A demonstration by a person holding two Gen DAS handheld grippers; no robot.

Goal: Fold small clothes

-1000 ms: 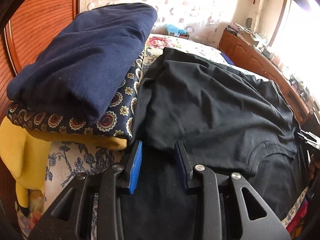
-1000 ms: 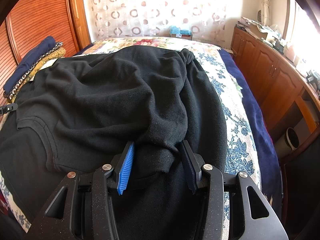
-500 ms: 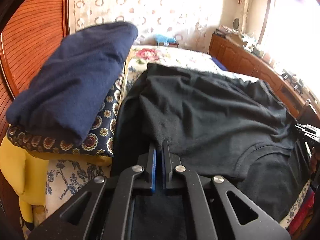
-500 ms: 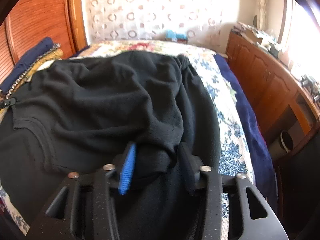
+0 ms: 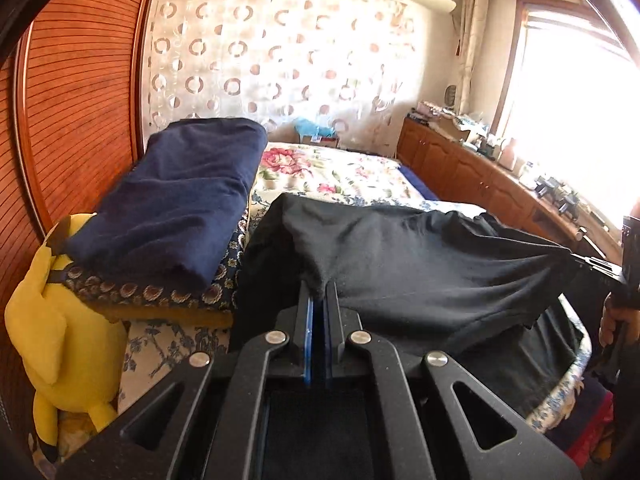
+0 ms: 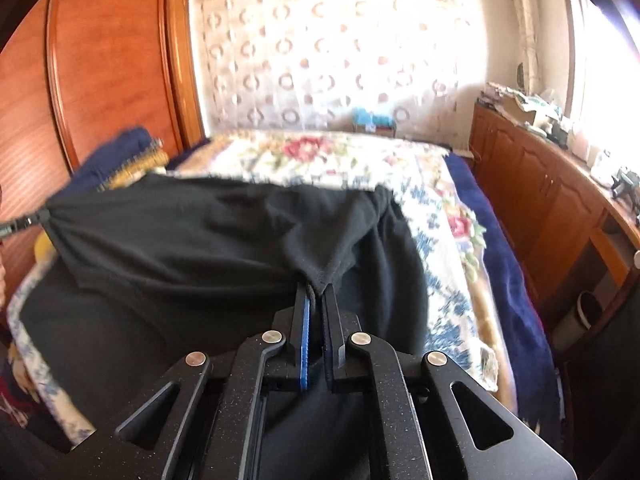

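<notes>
The left gripper is clamped tight on one corner of the black garment, blue pads pressed together with cloth between. The right gripper is likewise closed on the opposite corner. The garment's upper edge is stretched taut between both grippers above the floral bedspread, its lower part draped on the bed. A folded navy garment tops a stack beside a yellow plush toy.
</notes>
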